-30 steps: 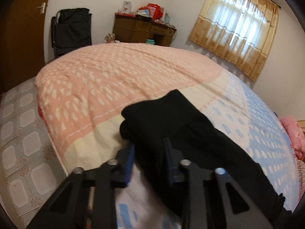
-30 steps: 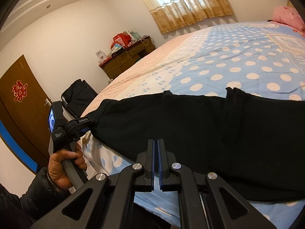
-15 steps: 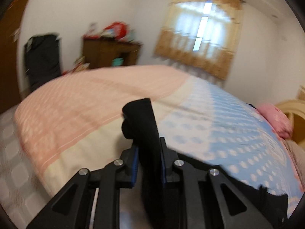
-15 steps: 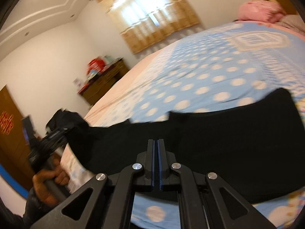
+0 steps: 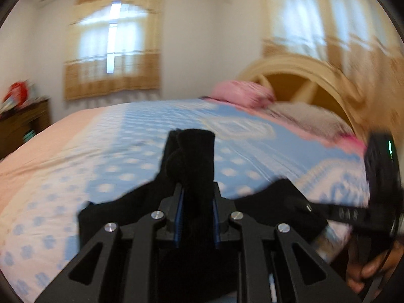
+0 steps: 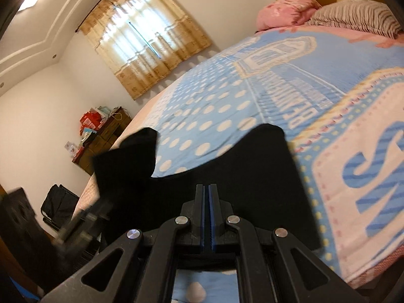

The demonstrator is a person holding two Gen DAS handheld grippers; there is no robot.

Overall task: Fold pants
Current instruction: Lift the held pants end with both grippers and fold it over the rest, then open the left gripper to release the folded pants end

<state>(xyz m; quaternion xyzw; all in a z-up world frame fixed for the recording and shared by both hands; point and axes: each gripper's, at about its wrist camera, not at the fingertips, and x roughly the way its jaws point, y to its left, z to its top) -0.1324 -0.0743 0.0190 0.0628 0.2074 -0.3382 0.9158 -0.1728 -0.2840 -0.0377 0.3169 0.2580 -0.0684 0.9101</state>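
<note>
The black pants (image 6: 252, 176) lie on the bed (image 6: 252, 83) near its front edge. My left gripper (image 5: 197, 199) is shut on one bunched end of the pants (image 5: 194, 156) and holds it lifted above the bed. That lifted end shows at left in the right wrist view (image 6: 128, 161). My right gripper (image 6: 207, 202) has its jaws closed together over the flat part of the pants; whether cloth is pinched between them is hidden. The right gripper also shows at the right edge of the left wrist view (image 5: 353, 212), blurred.
The bed has a blue dotted and pink cover. A pink pillow (image 6: 285, 10) and a striped pillow (image 6: 353, 15) lie at the headboard (image 5: 303, 80). A wooden dresser (image 6: 106, 136) and a black folding chair (image 6: 58, 204) stand by the far wall. Curtained window (image 6: 149, 43) behind.
My left gripper has closed on the pants end, lifted it and swung it right toward the headboard side. Both cameras turned right; the pants now bend up at the held end.
</note>
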